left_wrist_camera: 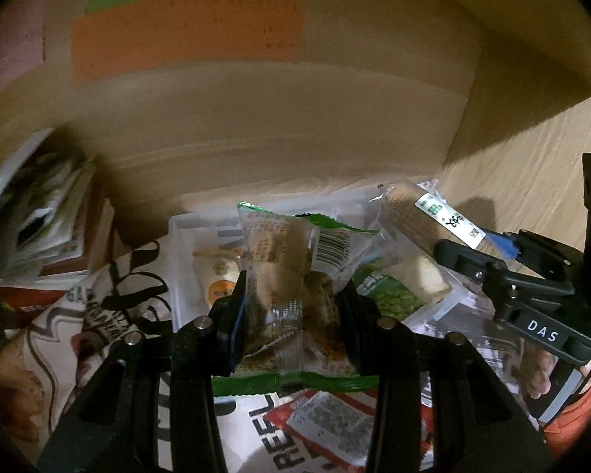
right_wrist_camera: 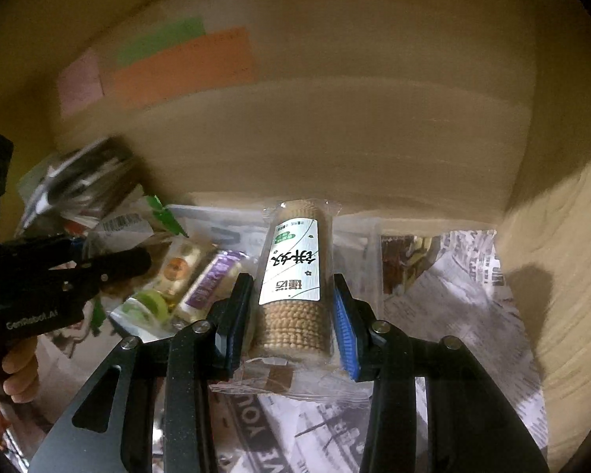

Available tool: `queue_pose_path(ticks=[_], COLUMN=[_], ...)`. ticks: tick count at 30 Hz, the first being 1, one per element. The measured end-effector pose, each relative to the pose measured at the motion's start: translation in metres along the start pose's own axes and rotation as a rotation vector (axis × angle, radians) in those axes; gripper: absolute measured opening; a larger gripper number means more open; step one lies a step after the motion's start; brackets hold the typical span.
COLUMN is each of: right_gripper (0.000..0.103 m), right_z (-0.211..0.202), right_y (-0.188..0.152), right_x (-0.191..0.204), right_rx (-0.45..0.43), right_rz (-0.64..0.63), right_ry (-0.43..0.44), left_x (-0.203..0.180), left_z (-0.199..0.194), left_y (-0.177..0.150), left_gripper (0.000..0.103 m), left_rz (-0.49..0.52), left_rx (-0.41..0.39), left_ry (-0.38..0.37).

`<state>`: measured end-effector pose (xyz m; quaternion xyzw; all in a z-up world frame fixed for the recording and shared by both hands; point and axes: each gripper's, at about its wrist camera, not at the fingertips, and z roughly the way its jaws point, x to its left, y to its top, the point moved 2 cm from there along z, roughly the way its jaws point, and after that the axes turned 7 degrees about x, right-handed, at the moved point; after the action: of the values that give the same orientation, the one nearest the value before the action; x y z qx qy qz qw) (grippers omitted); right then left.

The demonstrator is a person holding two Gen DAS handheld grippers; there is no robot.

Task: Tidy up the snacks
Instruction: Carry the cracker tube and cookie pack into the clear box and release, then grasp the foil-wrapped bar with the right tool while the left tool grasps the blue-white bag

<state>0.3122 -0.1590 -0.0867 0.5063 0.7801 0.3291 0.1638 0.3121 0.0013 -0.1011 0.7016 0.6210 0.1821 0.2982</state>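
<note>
Holding a clear green-edged snack packet [left_wrist_camera: 291, 295], the left gripper [left_wrist_camera: 291, 307] has its fingers [left_wrist_camera: 228, 327] clamped on the packet's sides; brownish pieces show through the wrapper. The packet stands between the pads, its top edge sticking up past the tips, its lower green seam behind them. Below and beyond it sits a clear plastic bin [left_wrist_camera: 185, 236] with small wrapped snacks inside, incl. a round orange-labelled one [left_wrist_camera: 220, 287]. A green pea packet [left_wrist_camera: 394, 295] lies right of the bin.

Right gripper [right_wrist_camera: 291, 307] fingers [right_wrist_camera: 344, 327] are closed on a clear-wrapped biscuit roll [right_wrist_camera: 291, 276] with a white label; blue pads press both sides, and the roll points away from the camera, lengthwise between the fingers. In the left view that same roll pokes out at upper right, held over the bin's right edge.

Printed newspaper-style sheet [right_wrist_camera: 453, 276] covers the surface under everything. Cardboard box [left_wrist_camera: 256, 98] with orange and green labels stands behind. Snack bags [left_wrist_camera: 39, 216] are piled far left, blurred. A hand [right_wrist_camera: 19, 366] grips the left gripper's handle.
</note>
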Motion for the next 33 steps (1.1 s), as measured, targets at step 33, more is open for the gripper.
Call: queue_pose_path(ticks=[33], right_gripper=[0.062], right_z=[-0.035], right_y=[-0.020], right_x=[0.009], right_rx=[-0.008], right_rz=[-0.031], right_ry=[-0.001], left_x=[0.003], left_z=[-0.030], left_y=[-0.020], left_gripper=[0.075], left_rz=[-0.022], left_rx=[-0.022], left_ry=[0.068])
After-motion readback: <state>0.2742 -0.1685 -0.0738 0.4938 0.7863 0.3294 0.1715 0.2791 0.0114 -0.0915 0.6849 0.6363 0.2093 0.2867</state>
